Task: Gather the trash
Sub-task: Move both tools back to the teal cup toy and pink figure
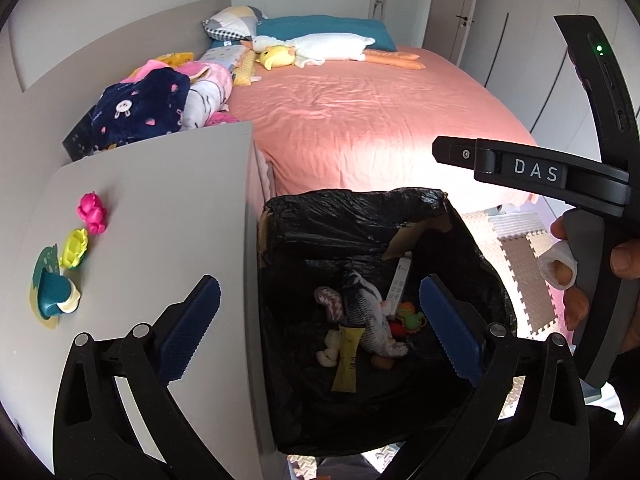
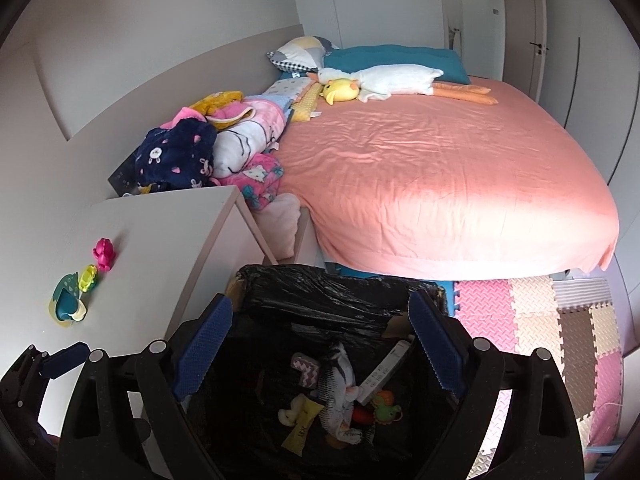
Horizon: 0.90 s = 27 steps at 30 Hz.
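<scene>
Both tools hover over the black-plastic-lined cardboard trash box (image 1: 360, 216), which stands on the floor against the white bench (image 1: 160, 200). The left hand-held gripper (image 1: 320, 328) has its blue pads spread wide with nothing between them; the right hand-held gripper (image 2: 320, 344) is likewise spread and empty.

Already at the bottom of the box lie a flat yellow sachet (image 1: 347, 360), a grey-and-white plush fish (image 1: 368, 316), a long white remote-like stick (image 1: 400, 284) and small orange and green plastic toys (image 1: 408, 318).

On the bench beside the box, 3 pieces remain, well apart from either tool: a pink plastic toy figure (image 1: 92, 212), a small yellow-green plastic toy (image 1: 74, 248) and a teal-and-cream plastic dinosaur-shaped piece (image 1: 52, 284).

If these are the next rubbish, they look light, rigid and smooth, so likely a little slippery. The pink figure is best pinched across its rounded body; the yellow-green one across its narrow sides. The teal piece sits low, so take its raised teal hump, not the thin flat rim.
</scene>
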Motion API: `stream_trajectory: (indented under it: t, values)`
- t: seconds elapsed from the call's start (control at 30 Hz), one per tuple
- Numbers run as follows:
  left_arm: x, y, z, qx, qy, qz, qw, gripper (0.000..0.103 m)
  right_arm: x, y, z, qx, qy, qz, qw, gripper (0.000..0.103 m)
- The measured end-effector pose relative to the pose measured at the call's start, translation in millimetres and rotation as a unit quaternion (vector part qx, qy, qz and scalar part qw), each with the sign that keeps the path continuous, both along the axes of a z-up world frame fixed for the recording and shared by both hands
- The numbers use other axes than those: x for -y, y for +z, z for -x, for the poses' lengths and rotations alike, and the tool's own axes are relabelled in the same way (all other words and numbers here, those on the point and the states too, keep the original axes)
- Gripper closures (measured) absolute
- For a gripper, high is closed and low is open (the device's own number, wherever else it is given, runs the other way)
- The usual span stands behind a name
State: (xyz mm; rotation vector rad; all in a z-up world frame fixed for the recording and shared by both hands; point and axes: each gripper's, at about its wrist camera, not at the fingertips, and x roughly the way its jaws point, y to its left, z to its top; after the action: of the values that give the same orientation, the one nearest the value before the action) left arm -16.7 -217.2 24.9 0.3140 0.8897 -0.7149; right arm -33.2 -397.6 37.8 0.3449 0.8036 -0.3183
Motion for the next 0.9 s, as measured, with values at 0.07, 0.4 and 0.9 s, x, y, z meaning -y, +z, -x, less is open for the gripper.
stream_trajectory:
  t: [0.07,0.4,0.9]
  values:
    - [-6.2,-1.0,-1.1,-0.001,0.010,-0.001,1.0000,0.006,-5.4,-0.8,-3.9,0.001,0.009,-0.002,1.000,0.013]
    - [-42.2,-7.5,-11.4,-0.011,0.064,-0.007,0.9979,0.006,-41.2,-8.6,-28.7,-0.010,0.061,-0.009,0.998,0.013]
    - [-99.5,-9.5,-24.1,-0.012,0.142,-0.013,0.9897,0.006,-97.6,-13.8,-67.6,-0.018,0.131,-0.014,0.991,0.013]
